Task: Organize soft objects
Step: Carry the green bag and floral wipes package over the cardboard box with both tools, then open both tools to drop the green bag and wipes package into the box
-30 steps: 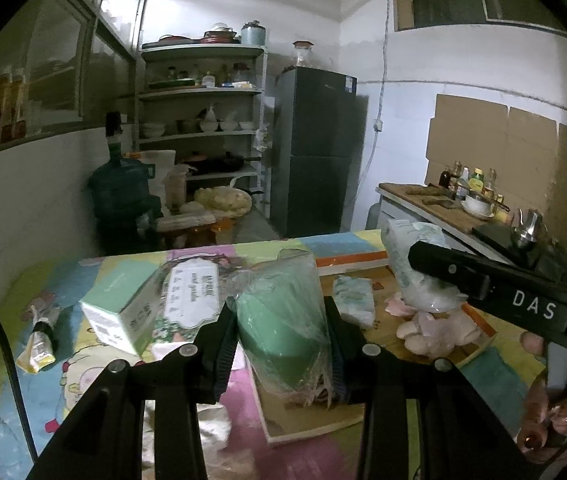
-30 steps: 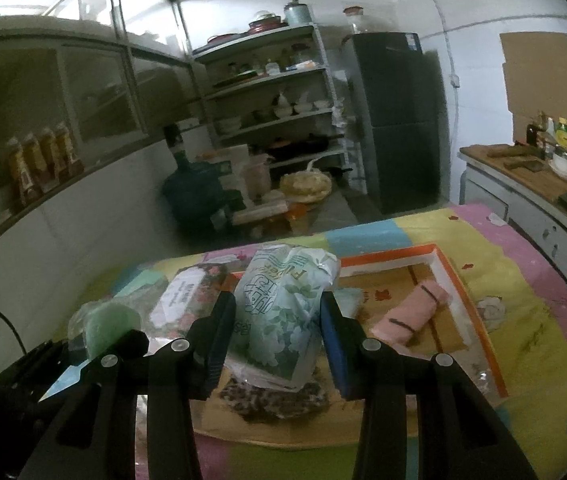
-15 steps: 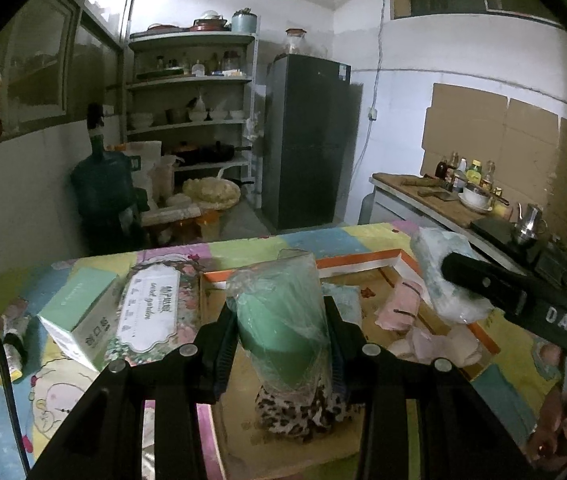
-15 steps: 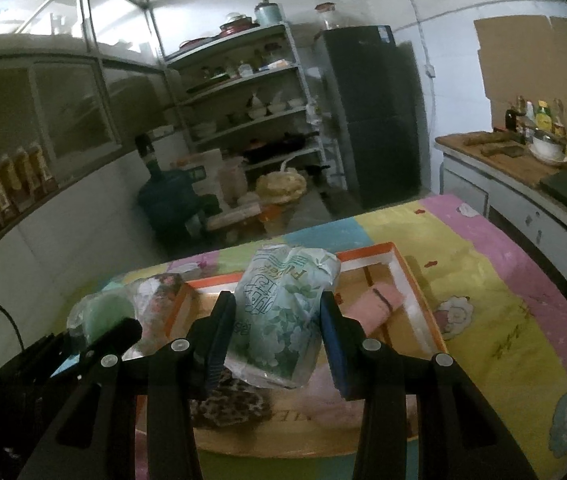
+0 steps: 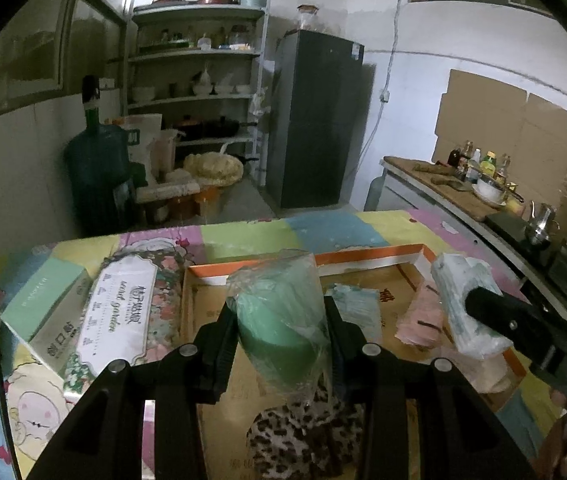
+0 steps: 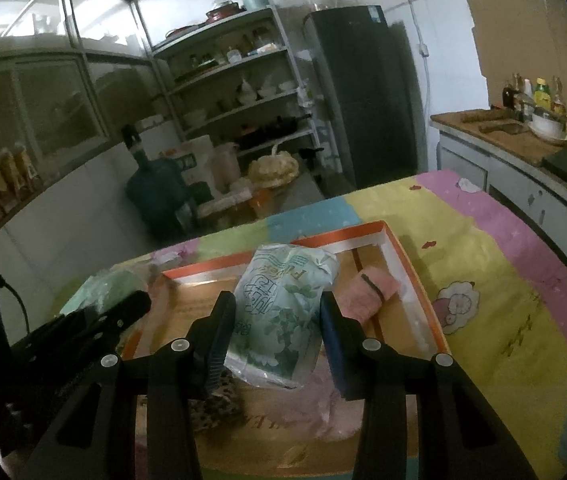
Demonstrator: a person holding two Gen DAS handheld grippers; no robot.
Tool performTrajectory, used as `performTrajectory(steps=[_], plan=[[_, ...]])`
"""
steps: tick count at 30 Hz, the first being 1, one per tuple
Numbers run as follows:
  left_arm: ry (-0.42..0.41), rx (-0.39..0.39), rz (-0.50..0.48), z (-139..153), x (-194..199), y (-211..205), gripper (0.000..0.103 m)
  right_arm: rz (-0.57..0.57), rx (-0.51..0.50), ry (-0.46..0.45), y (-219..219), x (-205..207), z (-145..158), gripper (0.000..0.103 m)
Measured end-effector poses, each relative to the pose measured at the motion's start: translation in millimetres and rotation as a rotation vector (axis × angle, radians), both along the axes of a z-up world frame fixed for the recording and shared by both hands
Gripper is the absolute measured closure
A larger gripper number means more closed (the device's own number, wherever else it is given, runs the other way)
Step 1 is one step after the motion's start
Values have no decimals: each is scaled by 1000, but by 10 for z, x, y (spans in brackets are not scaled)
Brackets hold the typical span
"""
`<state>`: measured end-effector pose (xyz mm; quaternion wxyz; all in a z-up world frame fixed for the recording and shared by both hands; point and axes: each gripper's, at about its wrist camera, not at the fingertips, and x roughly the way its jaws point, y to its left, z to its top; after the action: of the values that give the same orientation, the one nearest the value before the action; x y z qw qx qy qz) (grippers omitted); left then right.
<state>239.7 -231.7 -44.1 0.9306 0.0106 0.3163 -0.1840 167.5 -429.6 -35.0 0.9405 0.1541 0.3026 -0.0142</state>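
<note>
Each hand-held gripper pinches slick plastic, left (image 5: 281, 334) the bagged green roll (image 5: 277, 320), right (image 6: 277, 332) the tissue pack (image 6: 281, 316), so either may slip over the tray (image 6: 415, 280).

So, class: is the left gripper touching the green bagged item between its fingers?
Touching. In the left wrist view, the left gripper has both fingers pressed against the plastic of the green bagged item, with no gap on either side.
</note>
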Motion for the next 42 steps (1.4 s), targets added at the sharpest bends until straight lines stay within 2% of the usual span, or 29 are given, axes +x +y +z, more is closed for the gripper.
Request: performTrajectory(steps=[17, 27, 36, 40, 42], plan=[[134, 24, -12, -303, 349, -195, 63, 29, 21, 49, -74, 245, -274, 59], [185, 48, -21, -408, 482, -268, 63, 42, 24, 82, -81, 363, -394, 59], [190, 76, -10, -422, 502, -317, 60, 53, 31, 107, -79, 432, -478, 58], [175, 58, -3, -384, 475, -289, 51, 52, 34, 106, -75, 429, -482, 54], [169, 38, 1, -353, 457, -259, 50, 48, 37, 104, -90, 429, -487, 52]])
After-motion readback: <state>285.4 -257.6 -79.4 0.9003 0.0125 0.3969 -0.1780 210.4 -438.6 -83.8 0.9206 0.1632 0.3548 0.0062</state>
